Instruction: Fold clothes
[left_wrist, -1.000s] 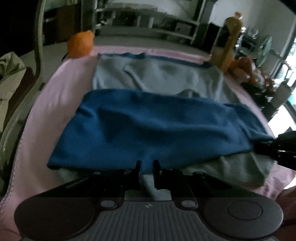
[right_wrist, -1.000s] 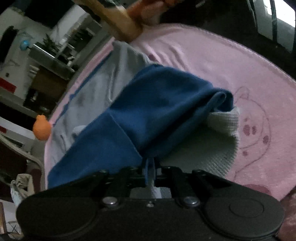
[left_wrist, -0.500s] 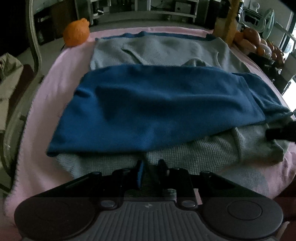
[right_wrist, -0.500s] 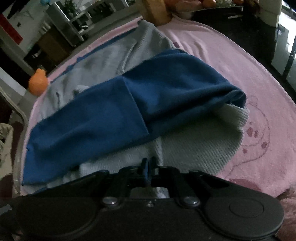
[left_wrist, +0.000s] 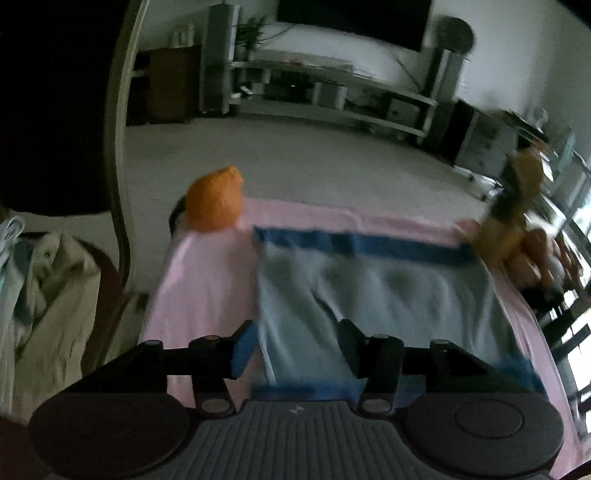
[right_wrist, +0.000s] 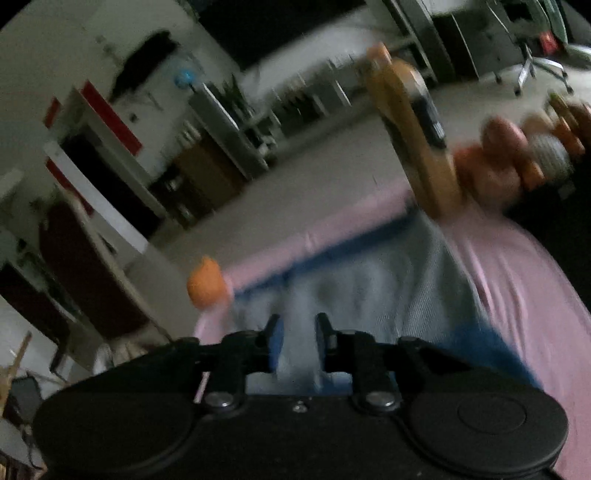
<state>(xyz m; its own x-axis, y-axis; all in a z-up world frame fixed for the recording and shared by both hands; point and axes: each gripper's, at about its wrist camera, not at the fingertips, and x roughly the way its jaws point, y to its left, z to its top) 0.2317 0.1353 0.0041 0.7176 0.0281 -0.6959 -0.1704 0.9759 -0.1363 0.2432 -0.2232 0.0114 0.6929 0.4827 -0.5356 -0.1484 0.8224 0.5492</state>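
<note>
A grey garment (left_wrist: 388, 291) with a blue far hem (left_wrist: 362, 245) lies spread on a pink cloth (left_wrist: 199, 280). Its blue folded-over part (left_wrist: 306, 391) only peeks out behind my left gripper (left_wrist: 295, 343). That gripper hangs above the garment's left side, its jaws opening wide with nothing between them. In the blurred right wrist view, my right gripper (right_wrist: 299, 338) hovers over the same grey garment (right_wrist: 369, 288), with the blue part (right_wrist: 491, 347) to its right. Its jaws are opening a little and the pads press on nothing.
An orange lumpy thing (left_wrist: 214, 199) sits at the pink cloth's far left corner. A tall yellow bottle (left_wrist: 517, 206) and fruit (right_wrist: 517, 155) stand at the far right. A chair (left_wrist: 118, 155) with beige clothes (left_wrist: 48, 295) is on the left.
Both grippers let go of the garment's near edge, opened and rose. Their views tipped up from the folded blue part toward the table's far end and the room.
</note>
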